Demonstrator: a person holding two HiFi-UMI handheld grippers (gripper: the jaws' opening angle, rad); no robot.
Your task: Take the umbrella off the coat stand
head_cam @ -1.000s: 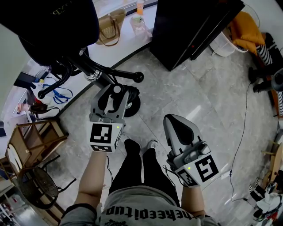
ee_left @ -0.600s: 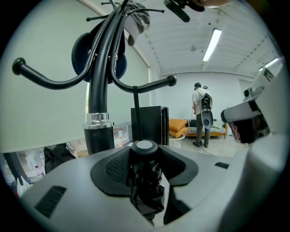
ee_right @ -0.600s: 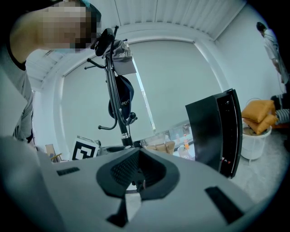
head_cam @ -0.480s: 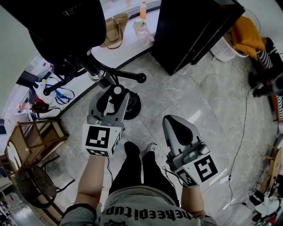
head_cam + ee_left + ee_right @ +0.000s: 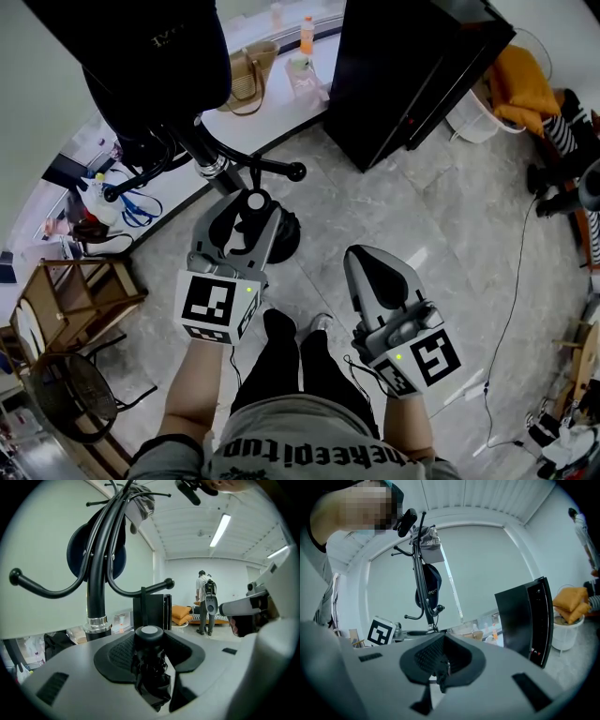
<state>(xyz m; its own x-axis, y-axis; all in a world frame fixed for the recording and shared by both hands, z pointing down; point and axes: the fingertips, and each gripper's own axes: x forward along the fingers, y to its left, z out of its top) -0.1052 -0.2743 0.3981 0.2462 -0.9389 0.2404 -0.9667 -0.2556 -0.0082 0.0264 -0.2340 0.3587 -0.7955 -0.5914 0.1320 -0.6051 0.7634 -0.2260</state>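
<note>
Left gripper [image 5: 247,214] with umbrella [image 5: 149,665], higher

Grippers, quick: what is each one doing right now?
Left gripper: closed on the folded black umbrella.
Right gripper: closed, nothing in it.

black umbrella [image 5: 151,670], black coat stand [image 5: 95,590], grey marbled floor [image 5: 450,216]

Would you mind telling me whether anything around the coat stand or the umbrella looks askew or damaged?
Nothing stands out. The coat stand is upright, and the folded umbrella sits upright in the left gripper, whose jaws are closed on it; no damage or spill shows.
</note>
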